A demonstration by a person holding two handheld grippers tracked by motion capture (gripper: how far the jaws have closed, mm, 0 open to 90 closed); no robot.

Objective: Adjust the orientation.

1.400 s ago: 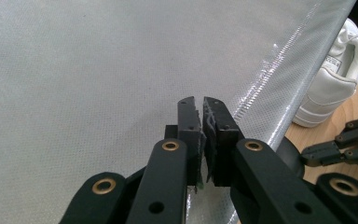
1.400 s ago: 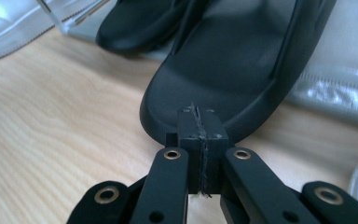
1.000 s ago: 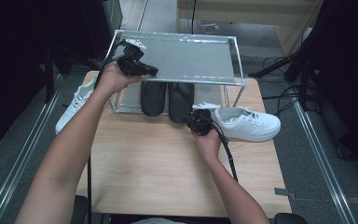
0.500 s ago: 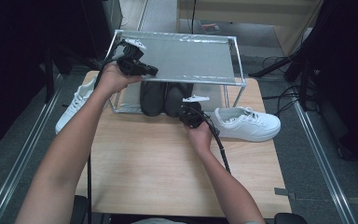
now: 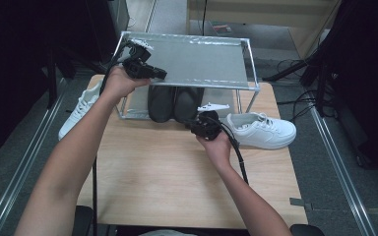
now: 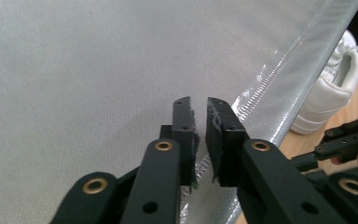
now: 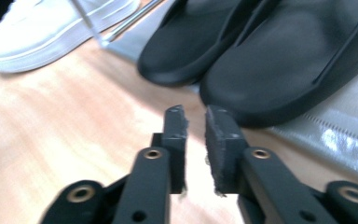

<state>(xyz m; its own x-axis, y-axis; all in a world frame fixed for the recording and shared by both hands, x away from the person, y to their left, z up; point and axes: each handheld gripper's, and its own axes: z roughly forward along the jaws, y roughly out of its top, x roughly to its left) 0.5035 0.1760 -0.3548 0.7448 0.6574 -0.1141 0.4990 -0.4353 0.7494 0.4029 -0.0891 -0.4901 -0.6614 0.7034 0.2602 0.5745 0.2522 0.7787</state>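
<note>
Black slippers (image 5: 173, 102) sit centre frame on the rack's (image 5: 248, 64) lower shelf. Right gripper (image 5: 203, 125) just below them, jaws just opened to a narrow gap, nothing between. Left gripper (image 5: 147, 71) upper left over the rack's top shelf, jaws just parted slightly, empty. White sneakers: one (image 5: 262, 131) right, one (image 5: 81, 109) left.

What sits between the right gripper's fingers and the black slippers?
Nothing: the right gripper view shows bare wooden table between the right gripper and the black slippers.
</note>
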